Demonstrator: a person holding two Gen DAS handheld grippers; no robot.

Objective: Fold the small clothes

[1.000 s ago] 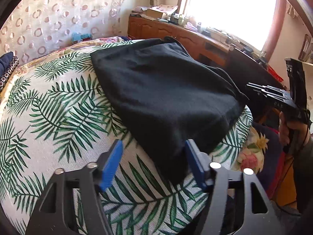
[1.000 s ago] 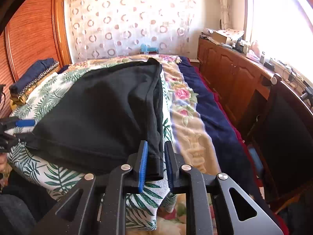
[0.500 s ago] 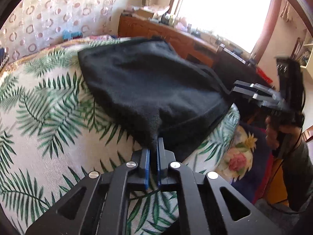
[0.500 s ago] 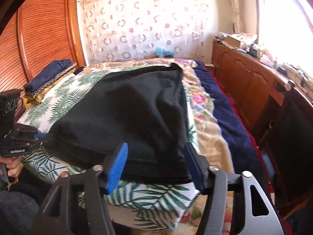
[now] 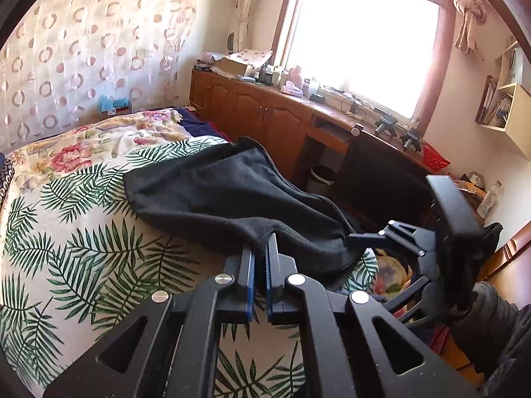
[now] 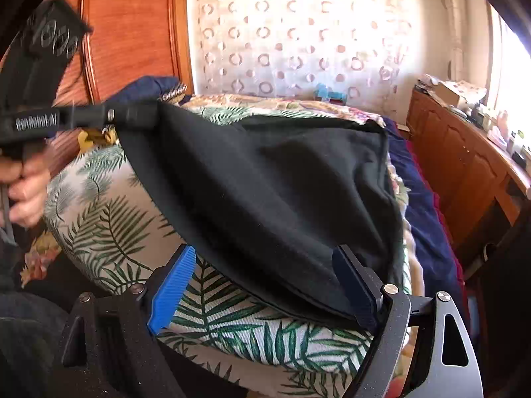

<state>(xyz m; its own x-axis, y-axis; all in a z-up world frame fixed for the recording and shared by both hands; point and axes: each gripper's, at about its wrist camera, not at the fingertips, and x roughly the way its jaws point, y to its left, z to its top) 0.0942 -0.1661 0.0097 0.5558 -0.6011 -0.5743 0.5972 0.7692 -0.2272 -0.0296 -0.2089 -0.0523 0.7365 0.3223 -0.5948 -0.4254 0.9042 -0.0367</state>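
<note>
A black garment [image 5: 232,195] lies on the palm-leaf bedspread [image 5: 83,258]. My left gripper [image 5: 260,248] is shut on its near corner and lifts it off the bed. In the right wrist view the garment [image 6: 282,182] hangs from that left gripper [image 6: 146,116] at upper left, sloping down to the bed. My right gripper [image 6: 265,265] is open, its blue fingers either side of the garment's near hem, holding nothing. The right gripper also shows in the left wrist view [image 5: 358,238], at the garment's right edge.
A stack of folded clothes [image 6: 156,86] sits at the far left of the bed by the wooden wardrobe [image 6: 132,33]. A wooden cabinet [image 5: 265,116] with clutter runs under the window. A dark chair [image 5: 381,179] stands beside the bed.
My left gripper closed on the garment's corner and raised it up and back. My right gripper let go of the hem and opened wide.
</note>
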